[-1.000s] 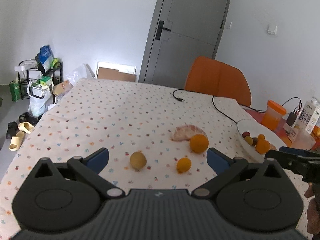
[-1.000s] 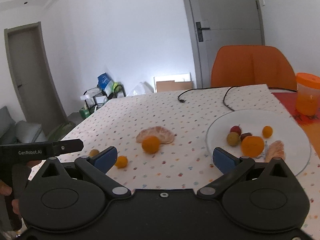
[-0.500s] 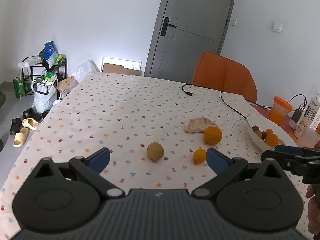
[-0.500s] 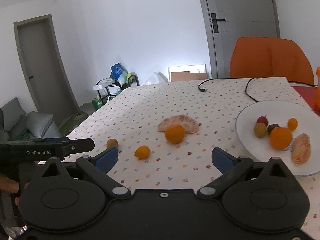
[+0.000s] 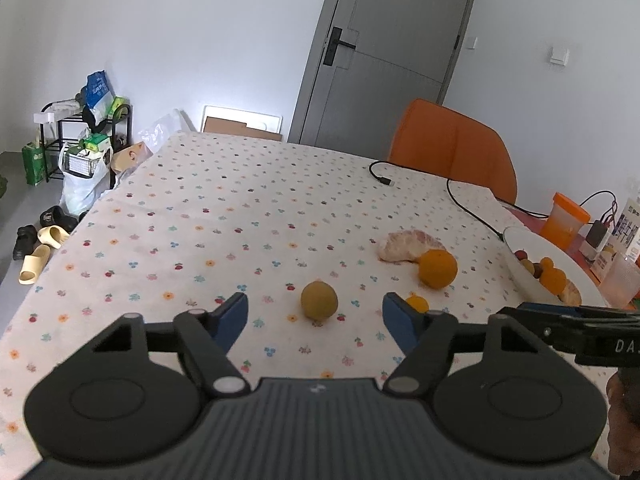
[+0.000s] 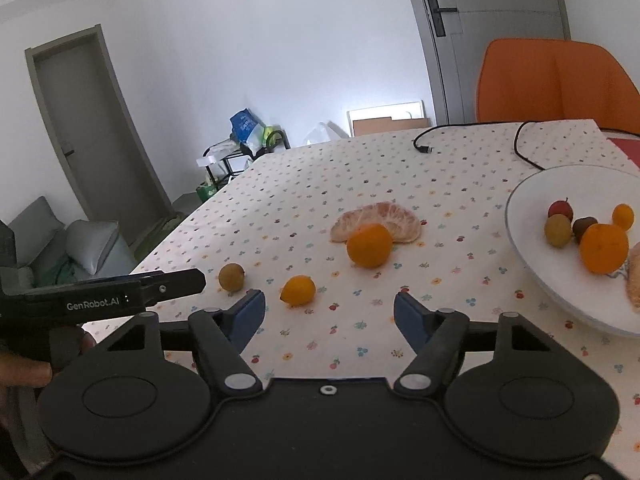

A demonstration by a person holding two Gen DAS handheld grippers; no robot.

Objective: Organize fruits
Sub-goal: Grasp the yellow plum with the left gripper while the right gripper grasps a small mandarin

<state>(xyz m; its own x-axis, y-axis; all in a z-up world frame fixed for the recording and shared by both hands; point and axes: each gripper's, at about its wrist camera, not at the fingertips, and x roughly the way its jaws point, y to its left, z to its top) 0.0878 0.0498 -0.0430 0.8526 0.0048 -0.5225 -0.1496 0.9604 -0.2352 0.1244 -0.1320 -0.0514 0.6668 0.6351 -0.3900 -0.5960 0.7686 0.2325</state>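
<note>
A brownish-yellow round fruit (image 5: pixel 319 300) lies on the flowered tablecloth just beyond my left gripper (image 5: pixel 315 317), whose jaws are closing with nothing pressed between them. A small kumquat (image 5: pixel 417 303) peeks out by its right finger. An orange (image 5: pixel 437 269) and peeled pomelo segments (image 5: pixel 406 245) lie further right. In the right wrist view the kumquat (image 6: pixel 298 290), orange (image 6: pixel 369 245), pomelo segments (image 6: pixel 380 222) and brown fruit (image 6: pixel 231 277) lie ahead of my right gripper (image 6: pixel 329 319), also closing on nothing. A white plate (image 6: pixel 532 256) at the right holds several fruits.
An orange chair (image 5: pixel 452 148) stands behind the table and a black cable (image 5: pixel 452 190) trails over the cloth. An orange-lidded cup (image 5: pixel 565 220), a plastic cup (image 5: pixel 622 280) and a carton crowd the right edge. A rack with bags (image 5: pixel 86 136) and slippers lie left on the floor.
Both grippers' jaws have narrowed from wide open. The left wrist view has drawn nearer the brown fruit; the right wrist view has swung left, pushing the plate toward the right edge.
</note>
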